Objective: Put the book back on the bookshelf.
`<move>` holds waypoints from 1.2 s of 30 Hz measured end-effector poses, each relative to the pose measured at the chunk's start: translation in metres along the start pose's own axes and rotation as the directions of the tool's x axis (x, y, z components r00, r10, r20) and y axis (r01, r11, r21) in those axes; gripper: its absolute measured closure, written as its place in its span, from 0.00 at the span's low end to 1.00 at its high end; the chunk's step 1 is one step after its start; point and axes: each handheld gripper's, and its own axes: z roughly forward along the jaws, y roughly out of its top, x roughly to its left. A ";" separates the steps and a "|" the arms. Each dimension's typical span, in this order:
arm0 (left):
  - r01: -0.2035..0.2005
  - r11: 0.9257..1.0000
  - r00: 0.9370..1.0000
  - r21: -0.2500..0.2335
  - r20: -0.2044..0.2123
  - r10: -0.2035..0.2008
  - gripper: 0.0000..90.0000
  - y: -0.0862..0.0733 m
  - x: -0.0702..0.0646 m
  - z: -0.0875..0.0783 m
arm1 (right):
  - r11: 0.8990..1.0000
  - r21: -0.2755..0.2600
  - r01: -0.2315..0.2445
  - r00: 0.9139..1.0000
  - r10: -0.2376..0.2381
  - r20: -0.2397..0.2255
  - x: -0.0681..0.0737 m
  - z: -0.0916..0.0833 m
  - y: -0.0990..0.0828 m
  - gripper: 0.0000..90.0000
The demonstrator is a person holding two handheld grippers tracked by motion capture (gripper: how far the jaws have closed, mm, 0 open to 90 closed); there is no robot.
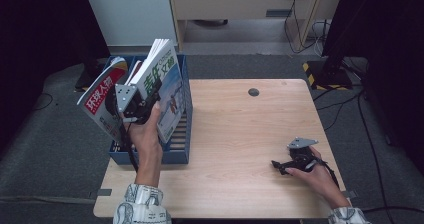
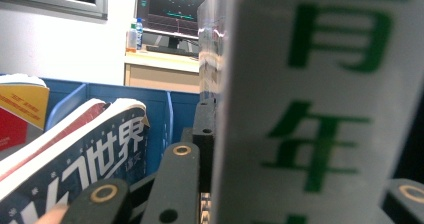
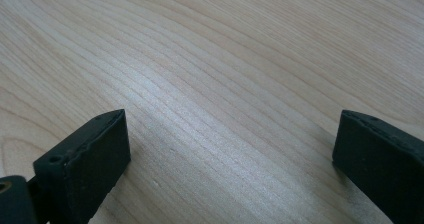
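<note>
My left gripper point(image 1: 148, 100): clamped on white, green-lettered magazine point(image 1: 162, 91), at nine o'clock above blue plastic crate point(image 1: 172, 154). My right gripper point(image 1: 287, 166): jaws wide, resting on light wooden table point(image 1: 235, 134) at four o'clock.

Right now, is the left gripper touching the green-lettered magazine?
Touching. The left gripper view shows the green-lettered magazine clamped between the left gripper jaws; the high view shows it lifted over the blue bin.

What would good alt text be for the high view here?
A person's left gripper holds a white magazine with green lettering above a blue file box at the left edge of a wooden table. The right gripper rests open on the table.
</note>
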 end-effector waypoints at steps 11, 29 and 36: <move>0.011 1.000 1.000 -0.010 0.008 -0.011 0.81 -0.010 0.004 0.006 | 1.000 0.000 0.000 1.000 0.000 0.000 0.000 0.000 0.000 0.02; 0.026 1.000 1.000 0.007 0.015 -0.026 0.81 -0.031 0.005 0.009 | 1.000 0.000 0.000 1.000 0.000 0.000 0.000 0.000 0.000 0.02; 0.039 0.999 0.999 0.019 0.012 -0.039 0.81 -0.039 0.007 0.012 | 1.000 0.000 0.000 1.000 0.000 0.000 0.000 0.000 0.000 0.02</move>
